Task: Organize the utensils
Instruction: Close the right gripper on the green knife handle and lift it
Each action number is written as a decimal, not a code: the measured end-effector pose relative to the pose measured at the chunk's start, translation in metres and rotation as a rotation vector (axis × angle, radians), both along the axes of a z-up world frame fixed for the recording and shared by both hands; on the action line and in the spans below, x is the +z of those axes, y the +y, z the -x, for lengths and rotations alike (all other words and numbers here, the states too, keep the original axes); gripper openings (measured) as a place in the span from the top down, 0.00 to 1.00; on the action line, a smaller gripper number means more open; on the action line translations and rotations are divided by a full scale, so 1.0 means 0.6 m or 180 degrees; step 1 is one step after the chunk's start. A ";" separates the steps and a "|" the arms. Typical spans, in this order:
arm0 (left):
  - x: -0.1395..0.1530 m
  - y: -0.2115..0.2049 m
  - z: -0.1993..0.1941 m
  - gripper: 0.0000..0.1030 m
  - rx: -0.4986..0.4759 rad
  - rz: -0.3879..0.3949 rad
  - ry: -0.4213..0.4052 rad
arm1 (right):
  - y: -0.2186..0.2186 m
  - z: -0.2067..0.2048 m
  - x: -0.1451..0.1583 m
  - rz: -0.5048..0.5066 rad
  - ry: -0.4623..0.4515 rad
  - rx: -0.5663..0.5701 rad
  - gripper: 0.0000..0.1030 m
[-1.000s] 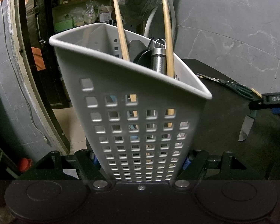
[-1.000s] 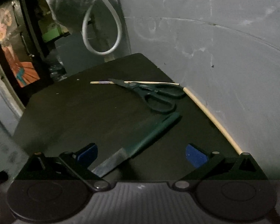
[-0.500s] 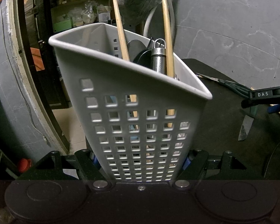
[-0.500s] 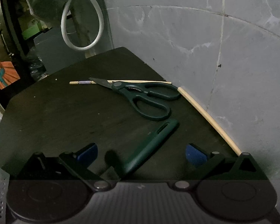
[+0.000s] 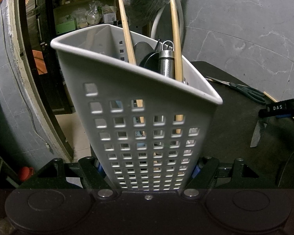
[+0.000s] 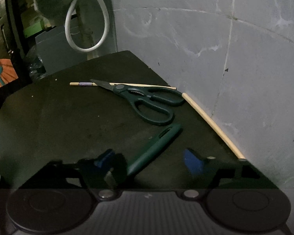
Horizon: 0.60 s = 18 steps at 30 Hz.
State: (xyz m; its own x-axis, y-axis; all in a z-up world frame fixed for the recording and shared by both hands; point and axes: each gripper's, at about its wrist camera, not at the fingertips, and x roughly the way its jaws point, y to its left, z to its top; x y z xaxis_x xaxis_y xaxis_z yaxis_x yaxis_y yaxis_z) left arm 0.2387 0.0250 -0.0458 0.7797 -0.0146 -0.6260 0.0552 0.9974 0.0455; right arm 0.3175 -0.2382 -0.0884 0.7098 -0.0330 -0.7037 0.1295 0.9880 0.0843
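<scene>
A: Caddy [image 5: 147, 129] is sitting clamped between the pads of the left gripper [image 5: 148, 171], low on its perforated wall. Why is it being gripped down there?

B: Likely so the open top is staying clear and tipped toward the loose utensils. Two wooden sticks [image 5: 175, 37] and a steel handle [image 5: 166, 62] are already standing inside it, leaning on the far wall.

A: And the knife [image 6: 154, 150]?

B: It is lying on the dark table [image 6: 58, 121] to the right of the caddy, green handle pointing away from the caddy, blade toward the person. The right gripper [image 6: 149, 163] is straddling it where handle meets blade, and its jaws have just been closing. The handle is sitting between them, but the right-hand pad is still standing off it with a gap, so I am judging it not yet gripped.

A: Why take it at that spot?

B: My guess: holding near the balance point is keeping the blade from swinging on the way to the caddy, and the pads are gripping the handle rather than bare steel.

A: What else is waiting?

B: Scissors [image 6: 147, 101] are lying farther from the caddy than the knife, resting across a thin chopstick [image 6: 84, 84]. A longer wooden stick [image 6: 211, 123] is lying along the wall edge, farthest from the caddy.

A: So three more after the knife.

B: It seems so.
</scene>
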 end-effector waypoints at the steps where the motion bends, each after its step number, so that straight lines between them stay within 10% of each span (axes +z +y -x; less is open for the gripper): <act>1: 0.000 0.000 0.000 0.26 0.0000 -0.0002 0.0000 | 0.000 0.002 0.001 0.0007 -0.0015 0.0015 0.41; 10: 0.000 0.000 0.000 0.26 0.0006 0.0000 -0.0003 | 0.007 0.028 0.009 -0.0042 0.0000 0.0469 0.82; 18: 0.000 0.001 0.000 0.26 0.0021 0.0001 0.0005 | 0.026 0.060 0.029 -0.0016 0.0315 0.1050 0.77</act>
